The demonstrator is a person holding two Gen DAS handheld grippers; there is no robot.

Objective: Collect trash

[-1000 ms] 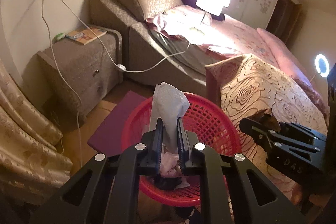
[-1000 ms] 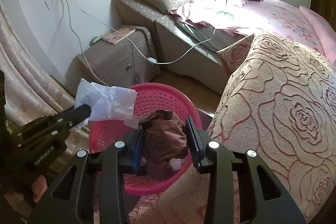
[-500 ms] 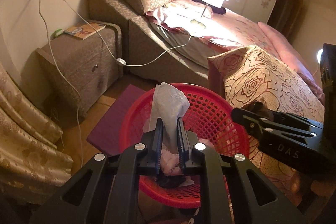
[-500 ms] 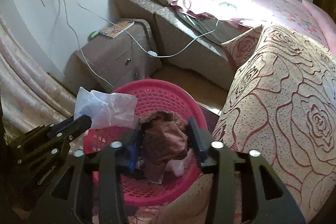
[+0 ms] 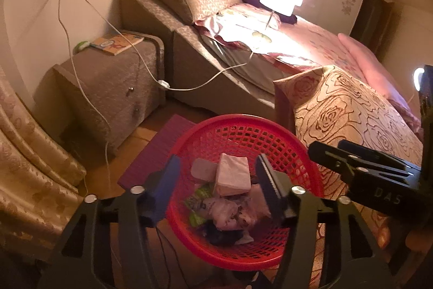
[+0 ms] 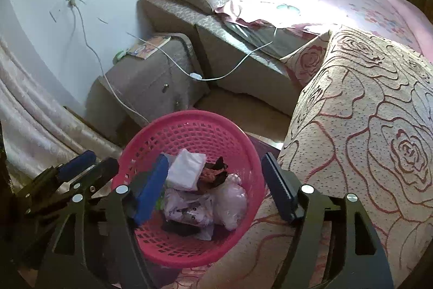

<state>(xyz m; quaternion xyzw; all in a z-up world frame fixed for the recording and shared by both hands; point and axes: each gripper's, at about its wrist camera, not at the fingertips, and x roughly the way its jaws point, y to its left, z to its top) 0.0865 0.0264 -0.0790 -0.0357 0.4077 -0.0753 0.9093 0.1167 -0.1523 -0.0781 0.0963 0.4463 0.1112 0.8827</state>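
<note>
your left gripper (image 5: pixel 217 175) hangs over the red basket (image 5: pixel 238 126), its jaws opening with nothing pinched – the white tissue (image 5: pixel 232 175) sits loose in the gap between them, on top of the heap in the basket. your right gripper (image 6: pixel 215 176) is over the same basket from the other side, jaws opening too and holding nothing; the brown wrapper (image 6: pixel 213 174) lies on the pile beside the tissue – with pale plastic bags (image 6: pixel 189 207) under them. the basket stands on the floor between the nightstand (image 5: pixel 108 88) and the rose-patterned cover (image 6: pixel 365 126).
</note>
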